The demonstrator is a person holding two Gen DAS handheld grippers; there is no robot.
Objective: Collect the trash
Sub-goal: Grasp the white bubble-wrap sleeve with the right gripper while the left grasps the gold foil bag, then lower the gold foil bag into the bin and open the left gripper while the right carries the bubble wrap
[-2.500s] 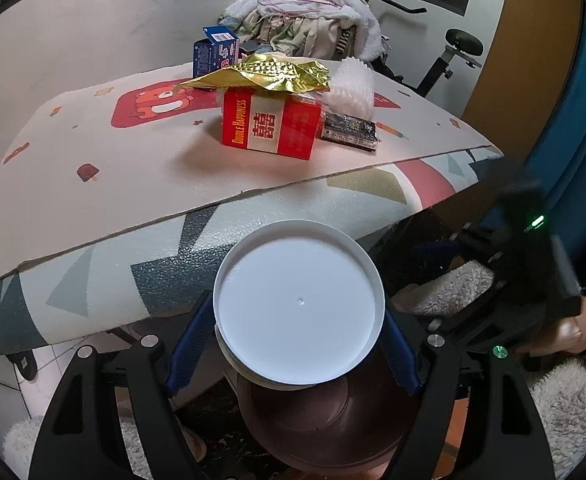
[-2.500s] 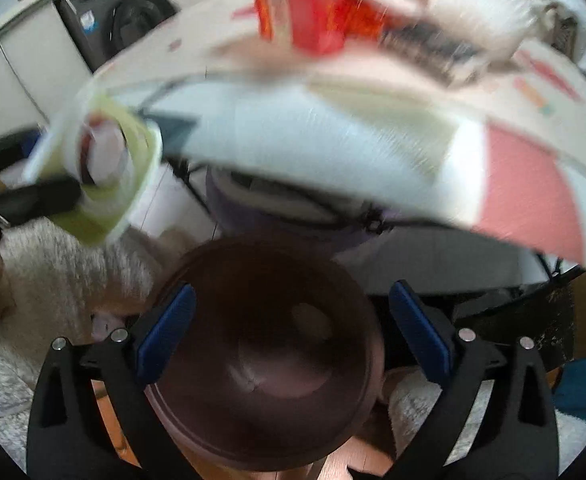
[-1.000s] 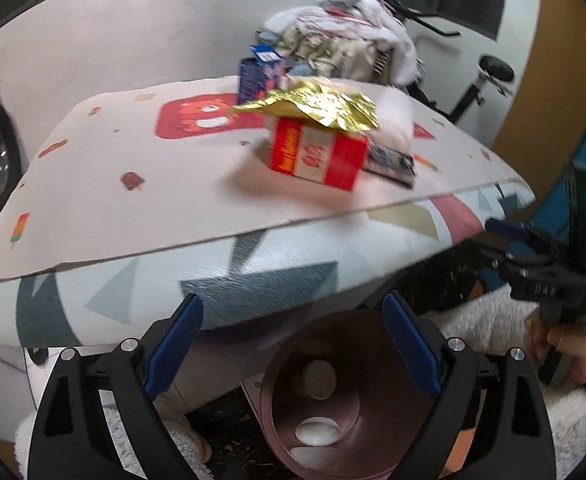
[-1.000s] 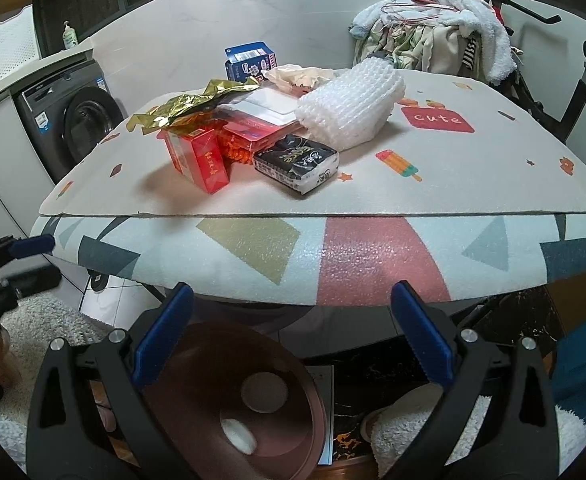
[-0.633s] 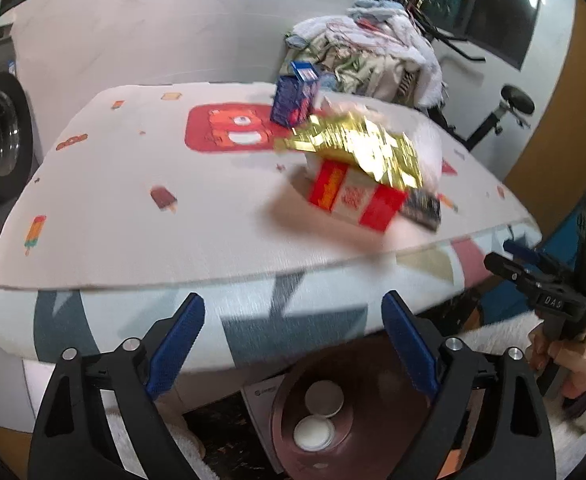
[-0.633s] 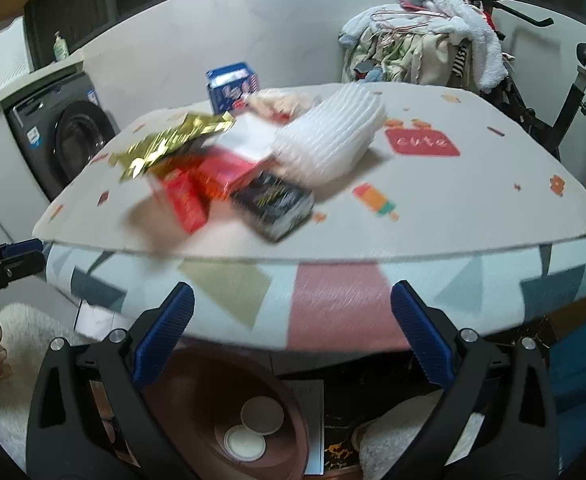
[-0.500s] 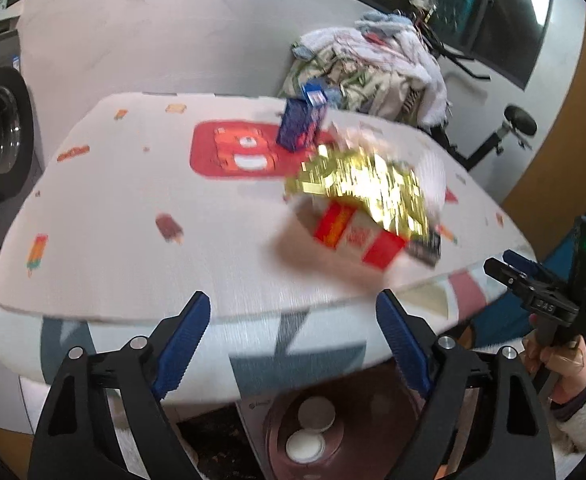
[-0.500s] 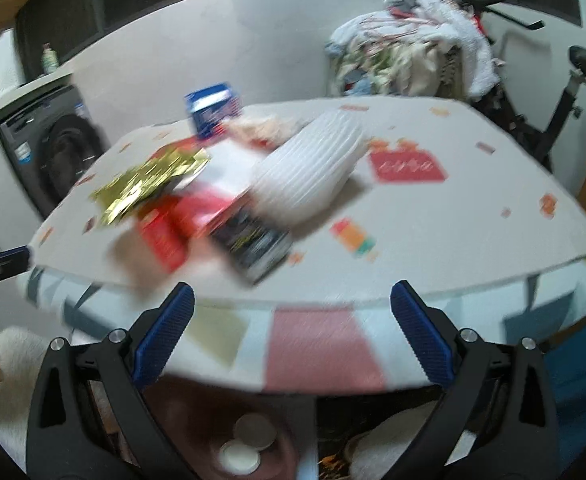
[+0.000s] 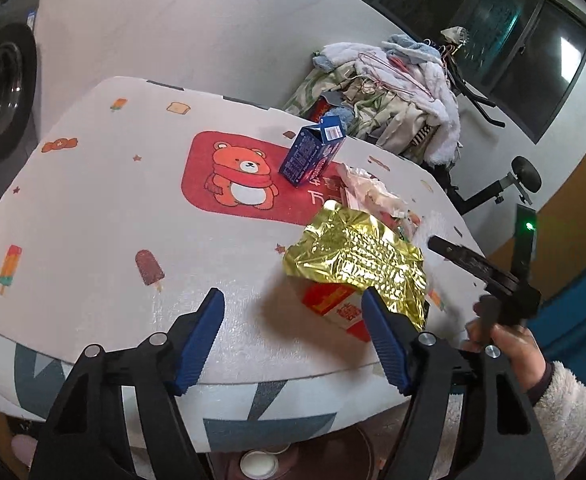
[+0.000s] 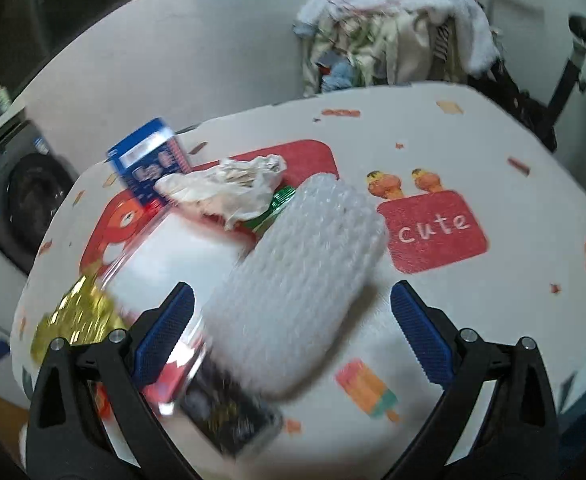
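"cute" on red mat patch [image 10: 437, 230], beside white foam sleeve [image 10: 305, 280].

Both wrist views near, facing table [image 9: 93, 208]; share gold wrapper [image 9: 357, 256].

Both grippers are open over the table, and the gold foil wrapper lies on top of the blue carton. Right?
Not quite. The gold foil wrapper lies on the red box, not the blue carton, as the left wrist view shows. Both the left gripper and right gripper are open.

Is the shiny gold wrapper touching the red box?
Touching. In the left wrist view the gold wrapper lies draped right on top of the red box, covering its upper side with no gap between them.
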